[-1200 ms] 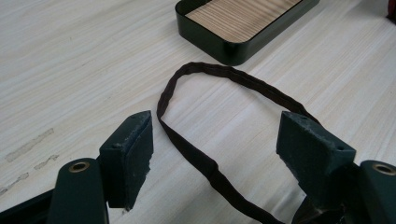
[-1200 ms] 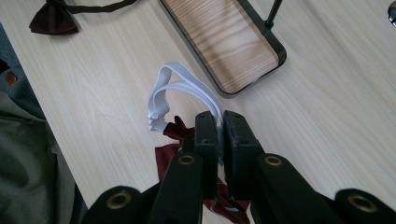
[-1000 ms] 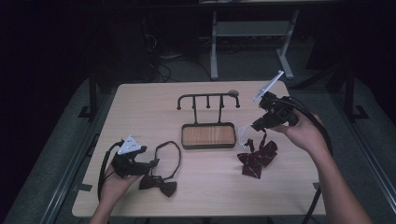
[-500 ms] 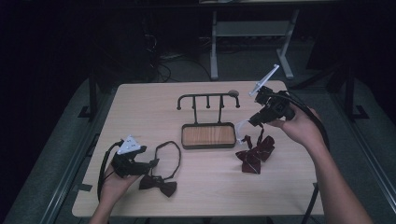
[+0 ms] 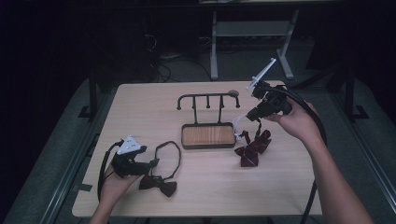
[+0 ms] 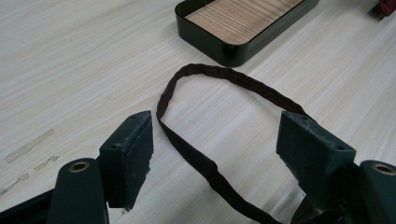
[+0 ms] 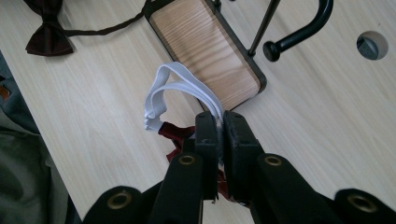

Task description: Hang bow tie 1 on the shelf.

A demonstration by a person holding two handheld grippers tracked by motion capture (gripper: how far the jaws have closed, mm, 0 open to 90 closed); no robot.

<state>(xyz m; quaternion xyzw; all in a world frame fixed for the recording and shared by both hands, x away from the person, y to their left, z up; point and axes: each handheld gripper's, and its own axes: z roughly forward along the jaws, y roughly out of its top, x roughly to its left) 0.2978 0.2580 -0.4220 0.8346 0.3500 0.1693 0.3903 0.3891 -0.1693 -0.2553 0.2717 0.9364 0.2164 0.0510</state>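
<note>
Right gripper (image 5: 256, 115), raised over the right half of the worktop (image 5: 140, 107), has its fingers (image 7: 206, 140) clenched on the white elastic band (image 7: 163, 91) of a dark red bow tie (image 5: 252, 147). The band loops up out of the pinch; the bow hangs from it, its lower part seemingly touching the worktop just right of the tray (image 5: 208, 135). In the right gripper view the band is trapped between both pads, with red fabric bunched just beneath.

Left gripper (image 5: 152, 164) sits low near the front left corner, fingers (image 6: 133, 154) released and wide apart, straddling the strap (image 6: 219, 77) of a dark brown bow tie (image 5: 159, 184), which lies flat on the worktop with its loop reaching toward the tray. The pads are not closed on the strap.

A black hook rack (image 5: 208, 99) stands behind the tray, hooks bare.

Handling, as judged: both ties are light, limp cloth, with nothing fragile about them. The bow will swing and twist under the band. Best hold is the band or strap itself, near its top, leaving an open loop to drop over a hook. The elastic is likely to stretch and slip if pinched lightly.
</note>
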